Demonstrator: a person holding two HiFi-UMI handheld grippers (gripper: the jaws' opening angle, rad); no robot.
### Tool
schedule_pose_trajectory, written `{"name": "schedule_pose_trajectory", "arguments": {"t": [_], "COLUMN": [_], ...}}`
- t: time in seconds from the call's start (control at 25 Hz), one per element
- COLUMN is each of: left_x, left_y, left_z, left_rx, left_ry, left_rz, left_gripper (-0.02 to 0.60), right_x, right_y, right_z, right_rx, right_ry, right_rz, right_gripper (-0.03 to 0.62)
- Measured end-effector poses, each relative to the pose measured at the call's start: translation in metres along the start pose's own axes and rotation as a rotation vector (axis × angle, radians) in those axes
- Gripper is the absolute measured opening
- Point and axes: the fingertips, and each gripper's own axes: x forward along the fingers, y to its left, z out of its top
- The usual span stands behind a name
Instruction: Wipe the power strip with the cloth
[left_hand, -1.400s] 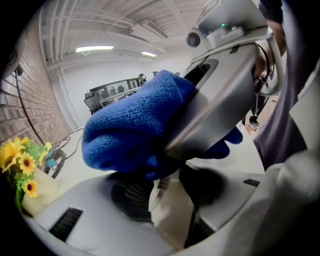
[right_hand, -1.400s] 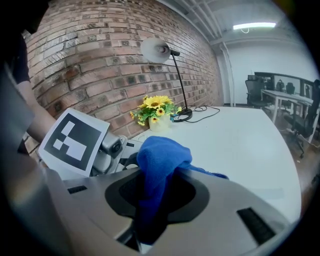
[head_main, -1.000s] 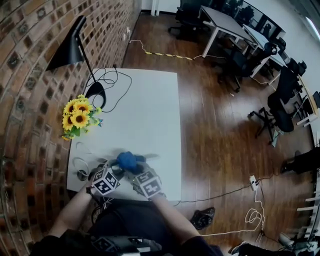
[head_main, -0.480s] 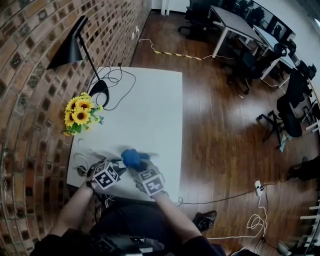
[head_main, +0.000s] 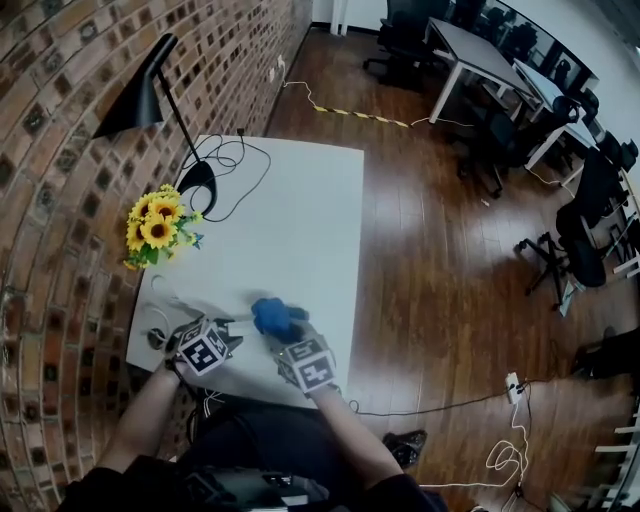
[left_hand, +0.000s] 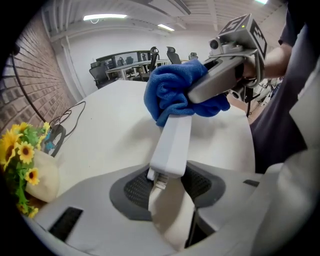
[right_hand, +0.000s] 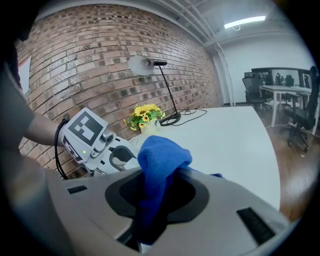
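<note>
Nearest the person, the left hand-held gripper (left_hand: 169, 186) clamps the cord end of the white power strip (left_hand: 172, 142), which points away across the worktop (head_main: 300, 220) near its front edge. The right hand-held gripper (right_hand: 159, 202) pinches the blue cloth (right_hand: 161, 157), which is bunched over the strip's far end. The hold on the strip looks narrow, so a hard wiping push could lever it out of the jaws or twist it. The cloth wad may also slide off the tip. Further back, the sunflowers (head_main: 158, 228) and lamp (head_main: 140, 95) stand well apart.
</note>
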Motion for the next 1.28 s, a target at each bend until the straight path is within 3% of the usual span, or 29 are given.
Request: {"name": "schedule_pose_trajectory", "arguments": {"t": [0.8, 1.28], "left_x": [0.000, 0.000], "left_y": [-0.001, -0.002], "left_z": [0.000, 0.003], "left_rx": [-0.029, -0.021], "left_ry": [0.037, 0.002], "left_rz": [-0.010, -0.028], "left_gripper": [0.192, 0.190], "right_x": [-0.030, -0.058], "right_y": [-0.040, -0.082], "right_z": [-0.004, -0.012], "right_rx": [-0.006, 0.023], "right_ry": [-0.037, 0.012], "right_rz": [-0.054, -0.202], "right_gripper": [0.087, 0.098]}}
